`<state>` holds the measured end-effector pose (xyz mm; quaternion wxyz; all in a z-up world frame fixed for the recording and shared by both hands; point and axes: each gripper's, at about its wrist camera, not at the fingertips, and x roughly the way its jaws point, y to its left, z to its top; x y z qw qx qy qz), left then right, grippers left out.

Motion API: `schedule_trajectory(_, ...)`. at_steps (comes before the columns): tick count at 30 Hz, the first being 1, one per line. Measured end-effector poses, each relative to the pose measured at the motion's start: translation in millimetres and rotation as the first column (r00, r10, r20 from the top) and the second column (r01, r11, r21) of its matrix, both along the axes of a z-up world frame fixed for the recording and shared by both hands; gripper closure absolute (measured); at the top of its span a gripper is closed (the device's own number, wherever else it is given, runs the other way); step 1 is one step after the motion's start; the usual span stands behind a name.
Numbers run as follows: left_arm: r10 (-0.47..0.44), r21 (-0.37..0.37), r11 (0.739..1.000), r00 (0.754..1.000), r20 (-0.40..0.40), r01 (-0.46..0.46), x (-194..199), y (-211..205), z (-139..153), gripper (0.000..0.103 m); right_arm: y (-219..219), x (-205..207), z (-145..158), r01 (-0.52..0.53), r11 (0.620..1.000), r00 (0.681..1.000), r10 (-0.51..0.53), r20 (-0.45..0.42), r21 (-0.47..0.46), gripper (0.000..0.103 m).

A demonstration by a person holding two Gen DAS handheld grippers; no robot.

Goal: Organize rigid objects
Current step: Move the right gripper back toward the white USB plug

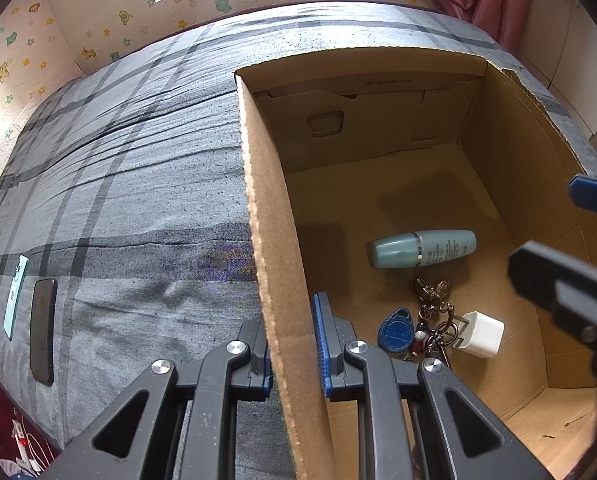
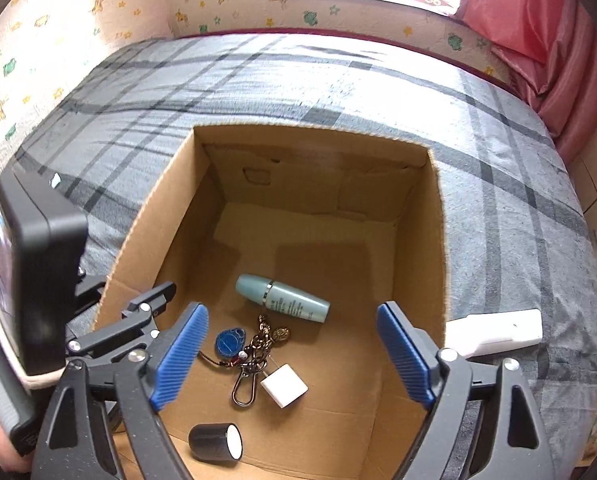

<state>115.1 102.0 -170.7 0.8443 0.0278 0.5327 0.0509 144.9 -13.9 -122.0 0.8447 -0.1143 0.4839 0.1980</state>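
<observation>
The cardboard box (image 2: 418, 240) sits open-topped on the bed. On its floor lie a teal bottle (image 2: 281, 298) on its side, a blue key fob (image 2: 228, 342) joined to a chain of keys (image 2: 258, 354), a white charger cube (image 2: 284, 390), and a dark cylinder (image 2: 215, 441) with a pale end, possibly a cap.
</observation>
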Motion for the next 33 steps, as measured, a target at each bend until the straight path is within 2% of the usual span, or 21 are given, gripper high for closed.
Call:
schedule_trajectory(3, 0.000, 0.001, 1.000, 1.000, 0.000, 0.000, 0, 0, 0, 0.085, -9, 0, 9, 0.019, 1.000, 1.000, -0.019, 0.013, 0.018, 0.003)
schedule_trajectory(9, 0.000, 0.000, 1.000, 1.000, 0.000, 0.000, 0, 0, 0, 0.085, -31, 3, 27, 0.060, 0.998, 0.997, -0.062, 0.048, 0.030, 0.002)
schedule_trajectory(17, -0.002, 0.004, 1.000, 1.000, -0.001, 0.002, 0, 0, 0, 0.085, -82, 10, 41, 0.119, 0.991, 0.989, -0.124, 0.084, 0.066, 0.002)
schedule_trajectory(24, -0.001, 0.007, 1.000, 1.000, -0.003, 0.001, 1, -2, 0, 0.085, -127, 19, 31, 0.178, 0.982, 0.980, -0.182, 0.080, 0.057, 0.002)
schedule_trajectory(33, -0.005, 0.016, 1.000, 1.000, -0.002, 0.005, 1, -4, 1, 0.085, -166, 27, -1, 0.218, 0.975, 0.974, -0.221, 0.055, 0.047, 0.002)
